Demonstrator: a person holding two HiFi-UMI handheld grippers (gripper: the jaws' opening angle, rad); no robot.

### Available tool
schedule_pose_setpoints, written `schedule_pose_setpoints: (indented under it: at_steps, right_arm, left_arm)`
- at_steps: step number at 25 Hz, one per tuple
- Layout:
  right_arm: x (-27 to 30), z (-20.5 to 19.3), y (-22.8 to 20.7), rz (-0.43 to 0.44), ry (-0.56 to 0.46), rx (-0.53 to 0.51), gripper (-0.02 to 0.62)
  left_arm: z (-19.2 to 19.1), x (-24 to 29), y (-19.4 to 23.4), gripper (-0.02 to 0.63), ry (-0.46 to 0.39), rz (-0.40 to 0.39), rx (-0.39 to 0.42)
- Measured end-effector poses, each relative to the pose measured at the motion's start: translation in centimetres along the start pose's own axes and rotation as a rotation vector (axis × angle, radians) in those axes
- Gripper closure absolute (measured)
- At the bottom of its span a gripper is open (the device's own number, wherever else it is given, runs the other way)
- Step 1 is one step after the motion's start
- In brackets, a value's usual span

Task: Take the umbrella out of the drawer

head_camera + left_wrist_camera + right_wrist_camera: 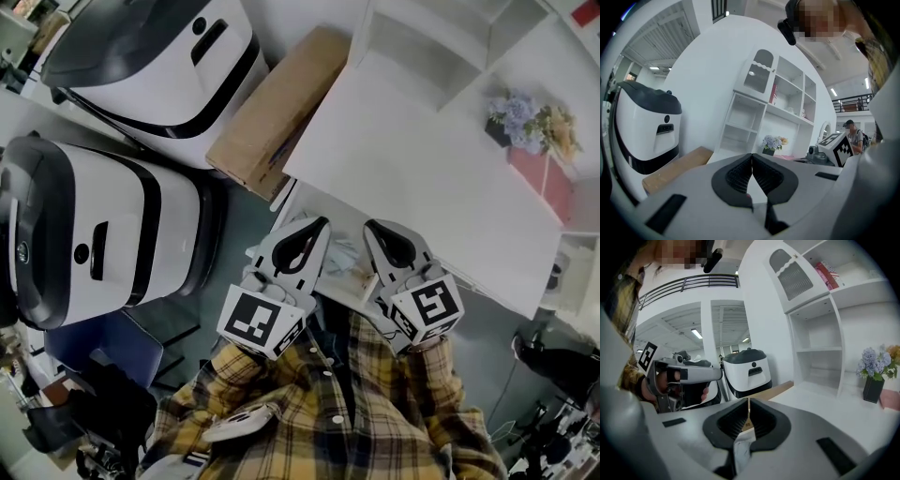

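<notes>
The shirt (328,412) fills the foreground. Just before it, the left gripper (319,225) and right gripper (371,228) hover at the desk (422,169) edge, jaws closed on nothing, probably poised to reach below. Umbrella and drawer: unseen.

The flat white tabletop (412,178) lies bare across its middle, open to a reach from its near edge. A white open shelf unit (441,42) closes the far side, and a dark pot of pale flowers (525,120) crowds the far right. A long brown cardboard box (277,103) and two bulky white-and-black machines (94,234) block the left.
</notes>
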State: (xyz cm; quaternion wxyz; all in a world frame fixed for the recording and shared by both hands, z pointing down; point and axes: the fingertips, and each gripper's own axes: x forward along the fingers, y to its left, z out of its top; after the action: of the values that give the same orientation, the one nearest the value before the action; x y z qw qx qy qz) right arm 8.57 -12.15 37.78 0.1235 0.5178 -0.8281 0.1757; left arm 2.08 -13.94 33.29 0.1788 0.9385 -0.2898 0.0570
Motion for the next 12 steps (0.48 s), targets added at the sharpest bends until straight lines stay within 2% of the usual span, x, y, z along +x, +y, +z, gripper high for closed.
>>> schedule_pose_setpoints:
  at_steps: [6, 7, 9, 12]
  right_arm:
    - [1.1, -2.1, 0.1, 0.049, 0.043, 0.017, 0.574]
    - [1.3, -2.5, 0.2, 0.059, 0.056, 0.022, 0.56]
    - [1.6, -3.3, 0.3, 0.08, 0.077, 0.033, 0.493]
    - [2.4, -4.3, 0.5, 0.101, 0.103, 0.033, 0.476]
  left_arm:
    - [-1.2, 0.2, 0.6, 0.583, 0.006, 0.017, -0.017]
    - [-1.4, 0.1, 0.7, 0.583, 0.007, 0.024, -0.022]
    - [-1.9, -0.1, 0.9, 0.583, 0.01, 0.038, -0.032]
    - [-2.7, -0.3, 1.3, 0.583, 0.021, 0.049, -0.042]
